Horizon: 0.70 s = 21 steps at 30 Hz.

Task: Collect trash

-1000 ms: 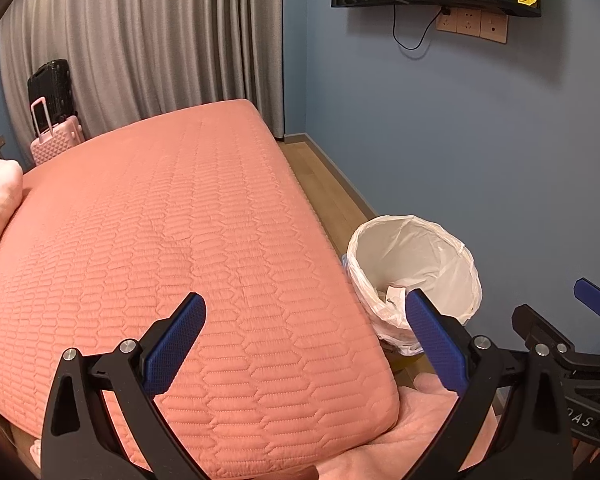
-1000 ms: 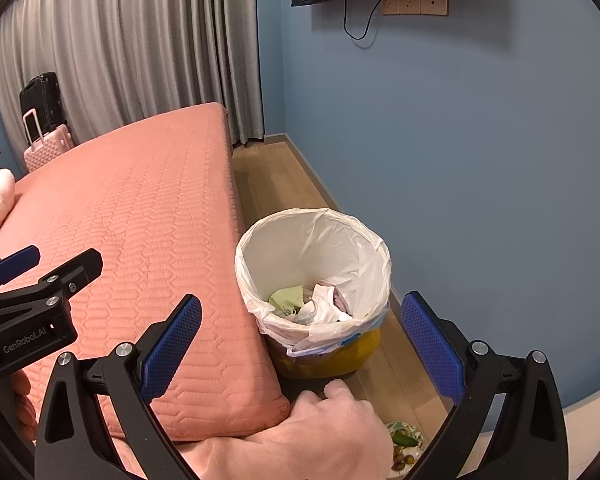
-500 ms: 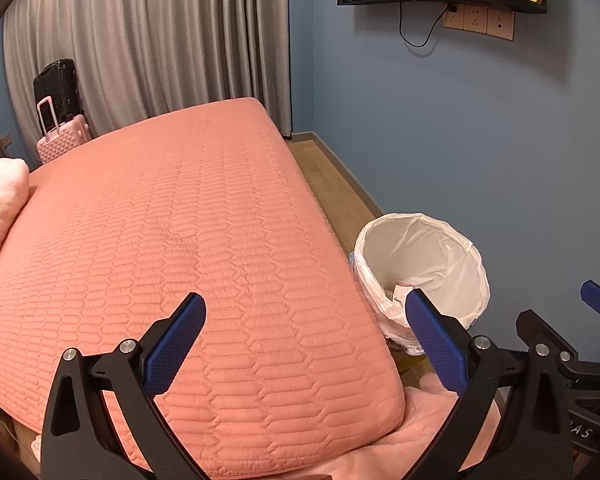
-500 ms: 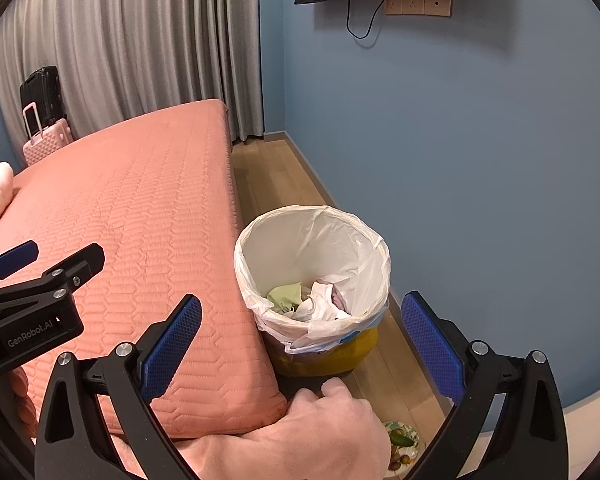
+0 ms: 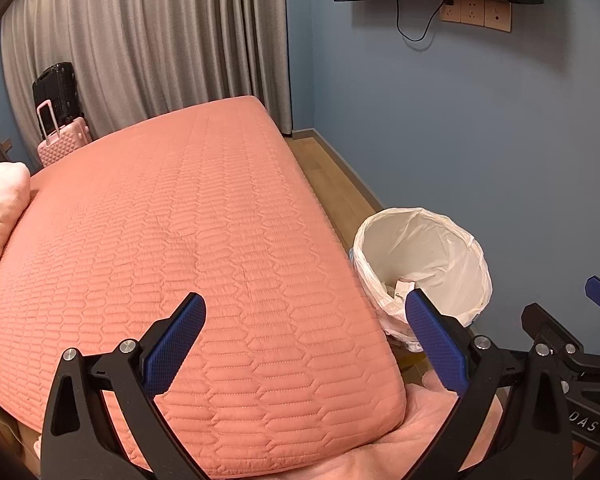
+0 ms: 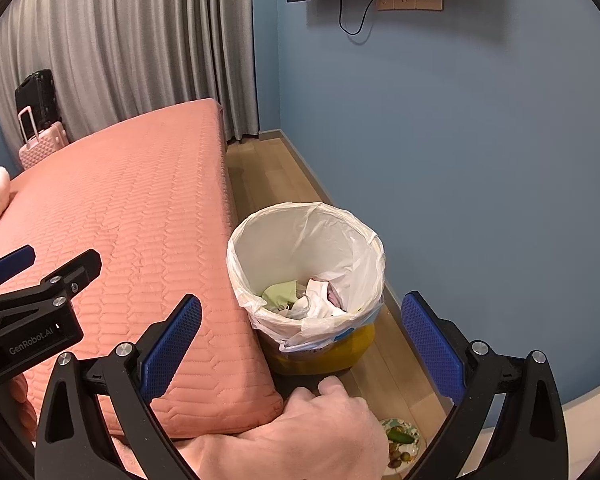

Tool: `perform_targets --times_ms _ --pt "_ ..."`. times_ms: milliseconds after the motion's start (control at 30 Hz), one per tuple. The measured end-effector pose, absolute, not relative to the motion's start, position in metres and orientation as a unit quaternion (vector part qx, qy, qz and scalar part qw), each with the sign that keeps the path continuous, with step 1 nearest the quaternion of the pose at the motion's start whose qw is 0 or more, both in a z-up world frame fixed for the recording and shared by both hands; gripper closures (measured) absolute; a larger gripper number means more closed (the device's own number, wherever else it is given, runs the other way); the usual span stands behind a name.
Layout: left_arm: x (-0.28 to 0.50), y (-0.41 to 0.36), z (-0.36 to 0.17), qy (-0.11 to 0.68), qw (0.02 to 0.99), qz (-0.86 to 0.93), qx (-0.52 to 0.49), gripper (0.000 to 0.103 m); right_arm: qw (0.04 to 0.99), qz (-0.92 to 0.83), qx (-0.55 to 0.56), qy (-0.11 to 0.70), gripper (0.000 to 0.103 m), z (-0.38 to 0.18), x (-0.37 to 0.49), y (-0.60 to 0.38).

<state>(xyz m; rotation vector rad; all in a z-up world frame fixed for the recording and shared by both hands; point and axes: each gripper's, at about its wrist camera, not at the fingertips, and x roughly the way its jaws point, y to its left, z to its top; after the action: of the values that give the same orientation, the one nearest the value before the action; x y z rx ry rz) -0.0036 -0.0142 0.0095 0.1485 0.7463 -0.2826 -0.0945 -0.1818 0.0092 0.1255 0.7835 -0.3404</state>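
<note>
Over on the left side, our left tongs (image 5: 300,340) hang spread and empty above the pink bed (image 5: 188,240). Moving right, the bin (image 6: 306,276) with its white liner sits on the floor between bed and wall, trash already inside. Right tongs (image 6: 300,336) are spread too, gripping nothing. Looks like we're between pickups; next we'd guess it's the plate of scraps (image 6: 404,442) on the floor.

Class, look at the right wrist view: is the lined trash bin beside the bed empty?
No: the trash bin already holds crumpled white and green scraps at its bottom.
</note>
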Motion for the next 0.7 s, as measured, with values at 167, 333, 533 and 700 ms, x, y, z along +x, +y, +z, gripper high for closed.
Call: perform_targets --times_ms 167,333,533,700 --pt "-0.0043 -0.0155 0.0078 0.365 0.918 -0.137 0.075 0.007 0.907 -0.167 0.063 0.381 0.005 0.0078 -0.095 -0.1848" --pt "-0.0042 -0.0158 0.0075 0.366 0.917 -0.137 0.075 0.007 0.907 -0.168 0.065 0.381 0.005 0.0071 -0.0953 -0.1886" --pt "-0.0057 -0.0164 0.0063 0.366 0.917 -0.138 0.076 0.007 0.907 -0.169 0.065 0.381 0.005 0.0072 -0.0947 -0.1901" --pt "-0.0068 -0.0151 0.0049 0.365 0.917 -0.139 0.077 0.007 0.907 -0.169 0.065 0.381 0.005 0.0066 -0.0952 -0.1907"
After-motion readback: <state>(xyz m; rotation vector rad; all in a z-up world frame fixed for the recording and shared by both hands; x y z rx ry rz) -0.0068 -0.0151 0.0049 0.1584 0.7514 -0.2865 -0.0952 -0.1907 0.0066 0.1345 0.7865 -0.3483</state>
